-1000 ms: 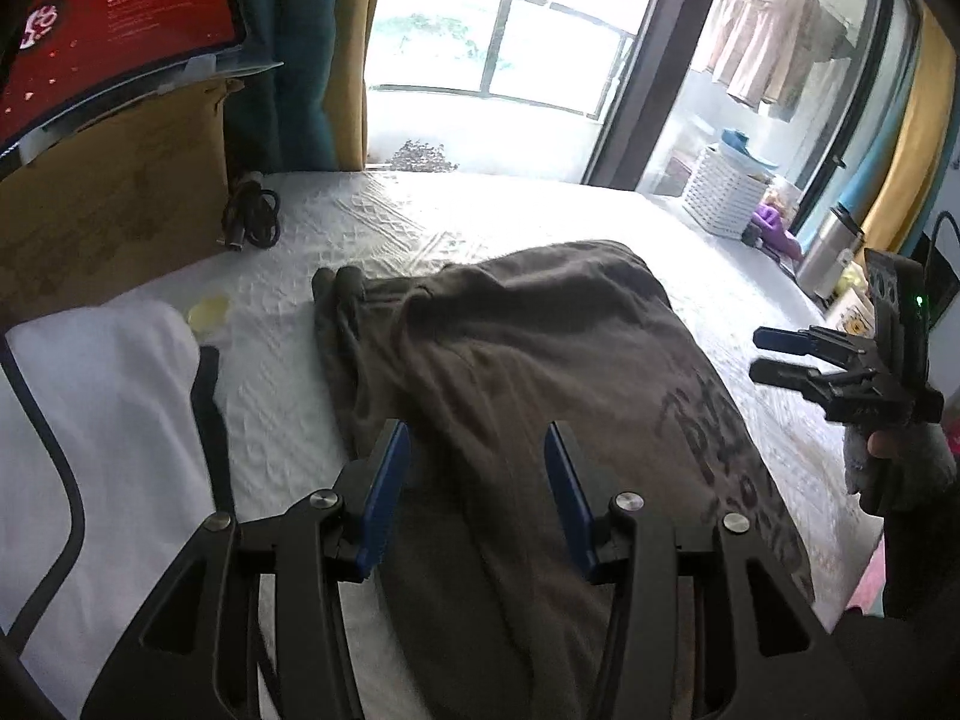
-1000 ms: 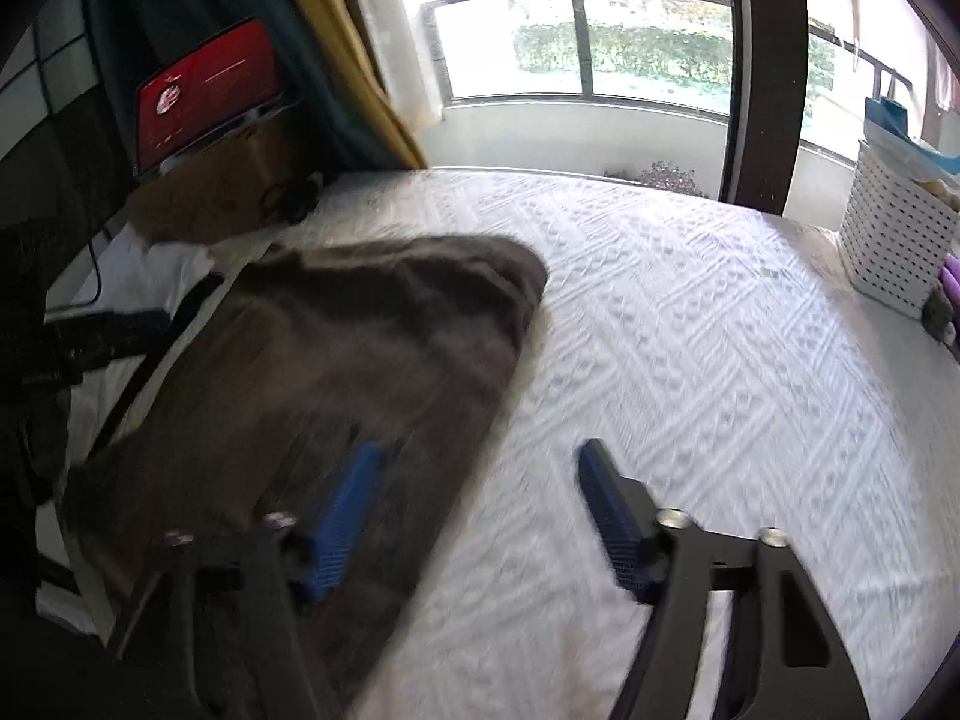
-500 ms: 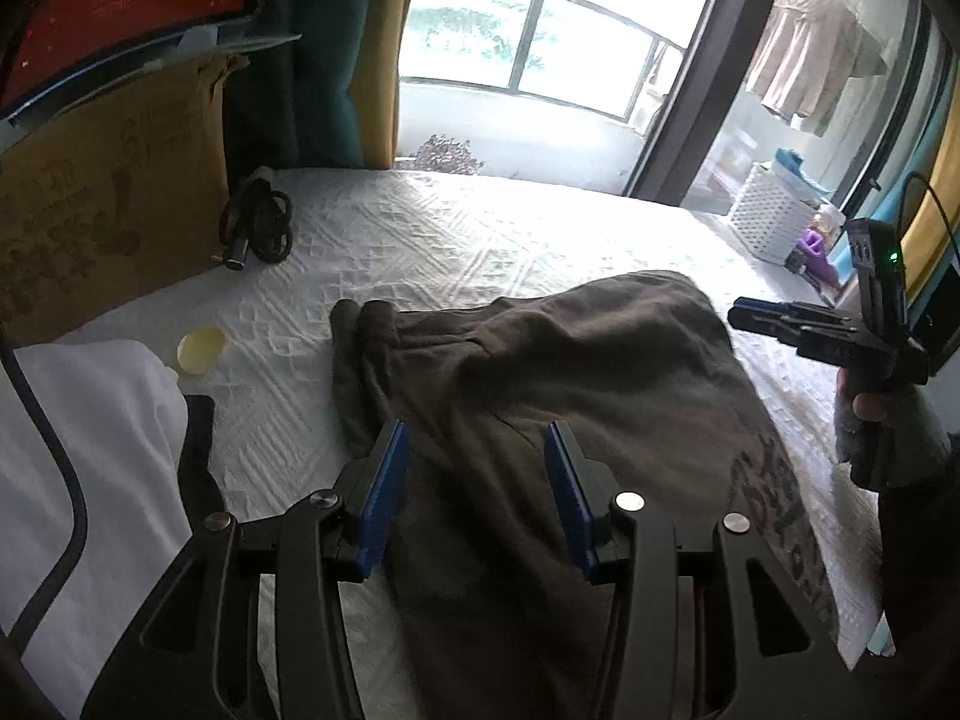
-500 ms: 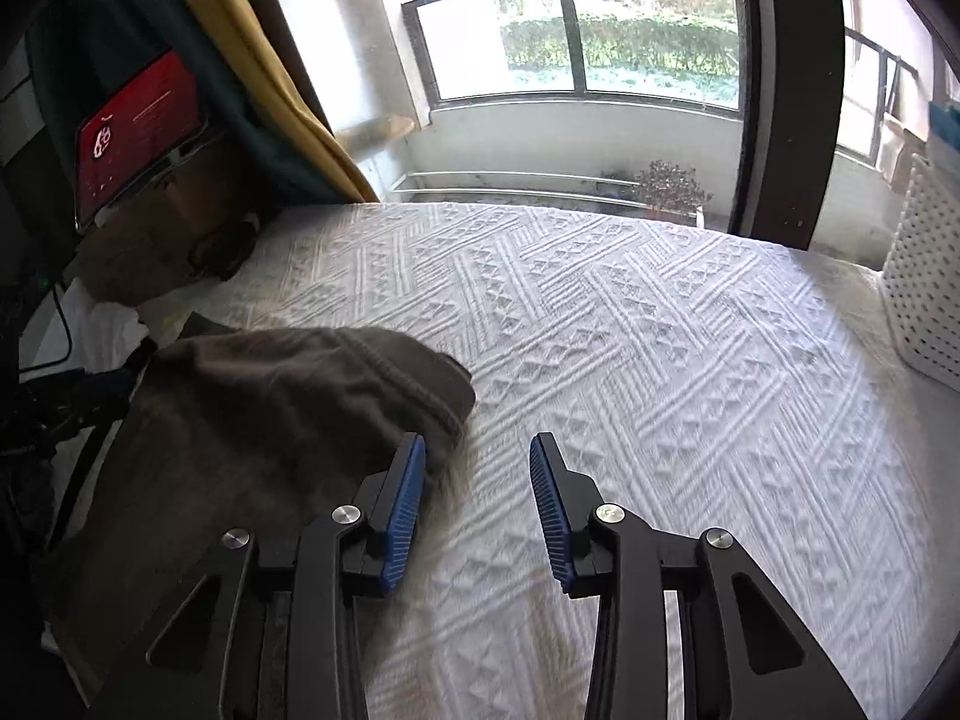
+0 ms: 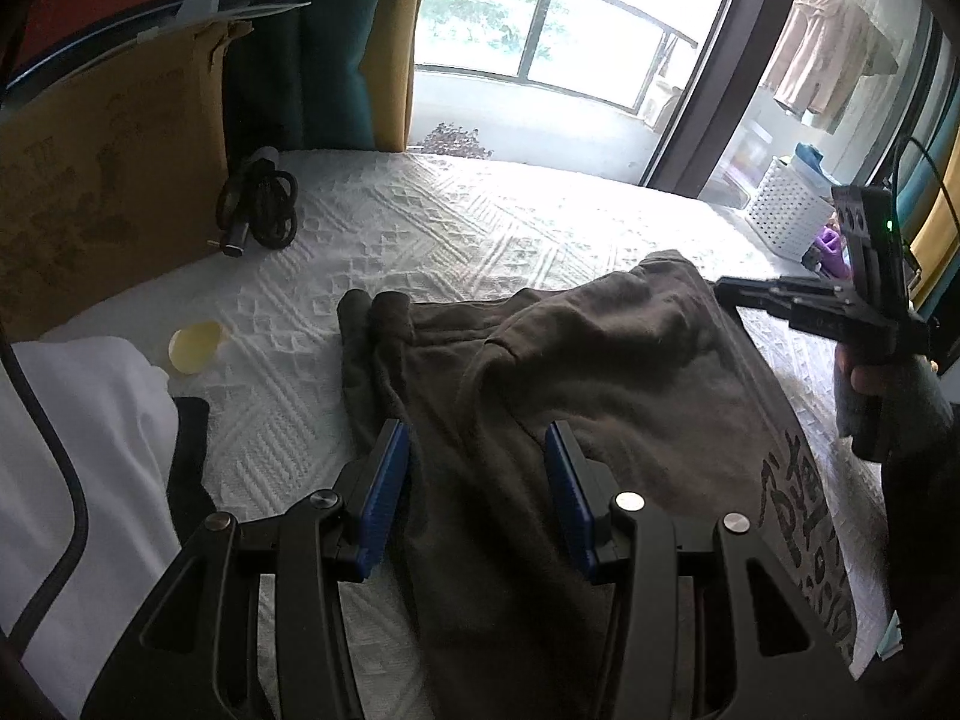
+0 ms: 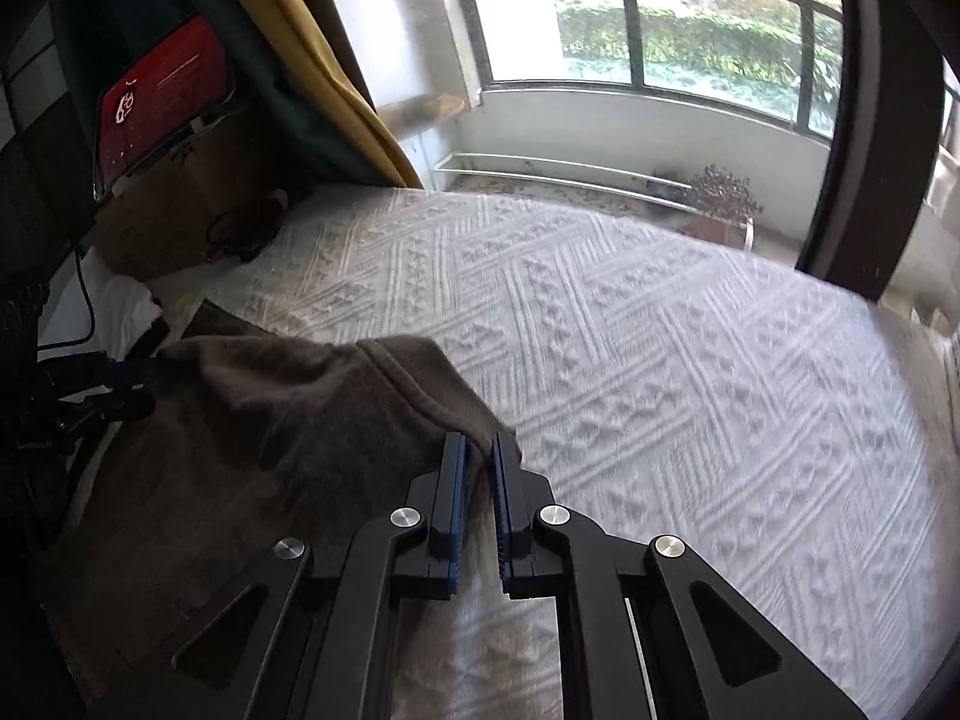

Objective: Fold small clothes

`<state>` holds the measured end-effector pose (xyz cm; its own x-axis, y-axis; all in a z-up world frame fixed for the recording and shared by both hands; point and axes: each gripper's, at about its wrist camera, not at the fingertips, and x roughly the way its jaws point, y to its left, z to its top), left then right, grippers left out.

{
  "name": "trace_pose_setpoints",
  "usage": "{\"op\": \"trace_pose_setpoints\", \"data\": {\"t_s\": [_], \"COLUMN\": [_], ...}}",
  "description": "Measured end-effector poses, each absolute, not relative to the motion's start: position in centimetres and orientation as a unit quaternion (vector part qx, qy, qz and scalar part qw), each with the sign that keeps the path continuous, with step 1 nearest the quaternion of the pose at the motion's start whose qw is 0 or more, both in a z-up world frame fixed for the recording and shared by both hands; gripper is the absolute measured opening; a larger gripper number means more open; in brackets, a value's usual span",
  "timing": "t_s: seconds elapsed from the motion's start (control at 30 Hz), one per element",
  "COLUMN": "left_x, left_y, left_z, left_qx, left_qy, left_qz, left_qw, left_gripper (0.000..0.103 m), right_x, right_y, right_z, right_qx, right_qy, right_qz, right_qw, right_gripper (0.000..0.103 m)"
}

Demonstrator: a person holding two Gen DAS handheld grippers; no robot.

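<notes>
On the white bed cover [image 6: 690,360], the brown shirt [image 5: 600,372] is lying spread out, and I am working on a fold. My right gripper [image 6: 477,468] is pinching the far right corner of the shirt, squeezed tight on the cloth. My left gripper [image 5: 477,480] is hanging wide open above the near part, holding nothing. Next, I think I am going to lift that corner and carry it left across the shirt, slowly, so it is not bunching up.

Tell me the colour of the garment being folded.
Dark brown garment with darker printed lettering near one edge, clearest in the left wrist view.
</notes>
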<state>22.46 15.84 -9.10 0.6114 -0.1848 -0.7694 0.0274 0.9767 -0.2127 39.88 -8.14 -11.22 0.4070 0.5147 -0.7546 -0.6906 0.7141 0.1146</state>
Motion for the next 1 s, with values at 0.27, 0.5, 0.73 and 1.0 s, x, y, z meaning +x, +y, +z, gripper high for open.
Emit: {"op": "trace_pose_setpoints", "data": {"t_s": [0.27, 0.5, 0.73, 1.0], "left_x": [21.6, 20.6, 20.6, 21.3], "left_y": [17.0, 18.3, 17.1, 15.7], "left_z": [-9.0, -8.2, -9.4, -10.4], "left_qx": [-0.099, -0.136, -0.145, -0.128], "left_qy": [0.437, 0.417, 0.445, 0.451], "left_qz": [-0.034, -0.037, -0.069, -0.079], "left_qw": [0.893, 0.898, 0.881, 0.880], "left_gripper": [0.047, 0.073, 0.073, 0.083], "right_x": [38.9, 37.0, 34.9, 33.7], "right_y": [-8.9, -10.5, -11.0, -11.8], "right_z": [-10.9, -10.1, -10.5, -11.0], "right_qx": [-0.123, -0.107, -0.090, -0.083], "right_qy": [0.405, 0.400, 0.403, 0.398], "right_qz": [0.338, 0.308, 0.299, 0.302], "right_qw": [0.840, 0.857, 0.860, 0.862], "right_gripper": [0.008, 0.009, 0.010, 0.103]}}
